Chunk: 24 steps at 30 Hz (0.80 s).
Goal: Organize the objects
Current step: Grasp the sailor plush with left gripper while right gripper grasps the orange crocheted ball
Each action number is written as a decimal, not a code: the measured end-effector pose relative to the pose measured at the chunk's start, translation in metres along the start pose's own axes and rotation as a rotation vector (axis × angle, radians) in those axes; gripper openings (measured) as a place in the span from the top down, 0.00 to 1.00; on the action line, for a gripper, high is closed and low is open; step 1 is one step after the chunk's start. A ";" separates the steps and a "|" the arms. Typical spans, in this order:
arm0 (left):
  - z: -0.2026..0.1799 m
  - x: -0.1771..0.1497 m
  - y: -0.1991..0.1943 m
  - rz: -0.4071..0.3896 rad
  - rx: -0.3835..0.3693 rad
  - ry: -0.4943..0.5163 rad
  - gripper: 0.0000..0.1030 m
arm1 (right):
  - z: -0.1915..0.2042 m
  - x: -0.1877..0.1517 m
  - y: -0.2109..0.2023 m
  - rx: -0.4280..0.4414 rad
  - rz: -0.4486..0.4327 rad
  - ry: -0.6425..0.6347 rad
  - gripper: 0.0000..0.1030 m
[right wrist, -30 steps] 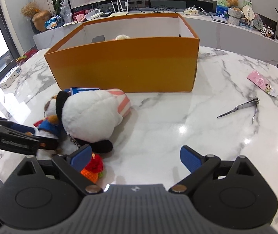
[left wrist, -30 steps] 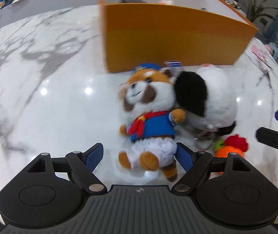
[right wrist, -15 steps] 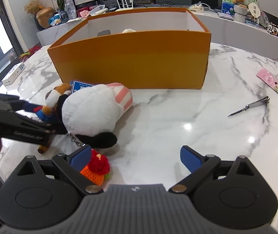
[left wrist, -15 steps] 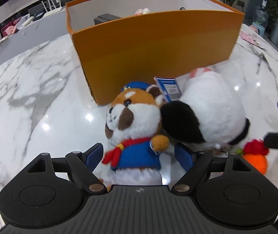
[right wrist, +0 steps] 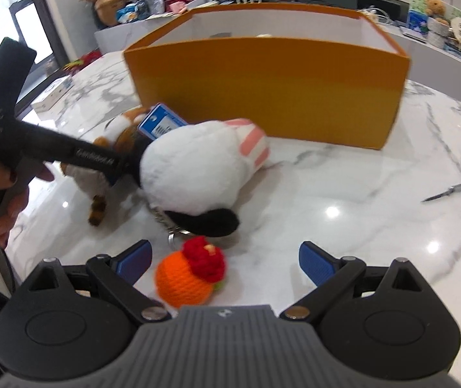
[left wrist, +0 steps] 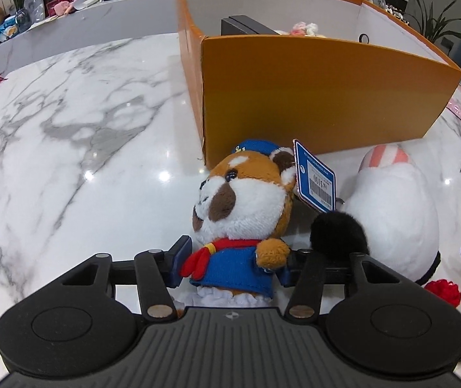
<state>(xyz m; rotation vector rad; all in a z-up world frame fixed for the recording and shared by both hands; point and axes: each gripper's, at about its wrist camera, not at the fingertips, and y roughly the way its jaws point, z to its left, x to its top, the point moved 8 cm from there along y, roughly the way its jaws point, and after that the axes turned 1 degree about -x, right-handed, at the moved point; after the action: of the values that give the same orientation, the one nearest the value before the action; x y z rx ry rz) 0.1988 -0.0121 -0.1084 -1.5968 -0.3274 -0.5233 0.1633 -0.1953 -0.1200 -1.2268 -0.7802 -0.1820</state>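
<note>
My left jaws (left wrist: pixel 232 260) have just been closing and now pinch the blue-jacketed torso of the brown-and-white plush raccoon in a blue cap (left wrist: pixel 246 200), which lies on the white marble surface (left wrist: pixel 68 161) just before the open orange cardboard box (left wrist: pixel 311 97); soft stuffing may slip, or its blue price tag (left wrist: pixel 316 179) may drag the round white plush with a black ear (left wrist: pixel 392 213) leaning beside it; both hands pitch steeply down; my right jaws (right wrist: pixel 225 260) stand wide, the orange crocheted fruit with a red top (right wrist: pixel 191 274) between them, untouched.
</note>
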 end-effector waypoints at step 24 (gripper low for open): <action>0.015 -0.011 -0.005 0.029 0.041 -0.019 0.42 | 0.020 -0.009 0.018 -0.039 0.065 -0.051 0.49</action>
<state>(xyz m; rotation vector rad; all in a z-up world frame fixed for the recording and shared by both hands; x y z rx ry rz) 0.1892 0.0047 -0.1100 -1.5654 -0.3269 -0.4764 0.1579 -0.1733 -0.1373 -1.2964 -0.7834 -0.1136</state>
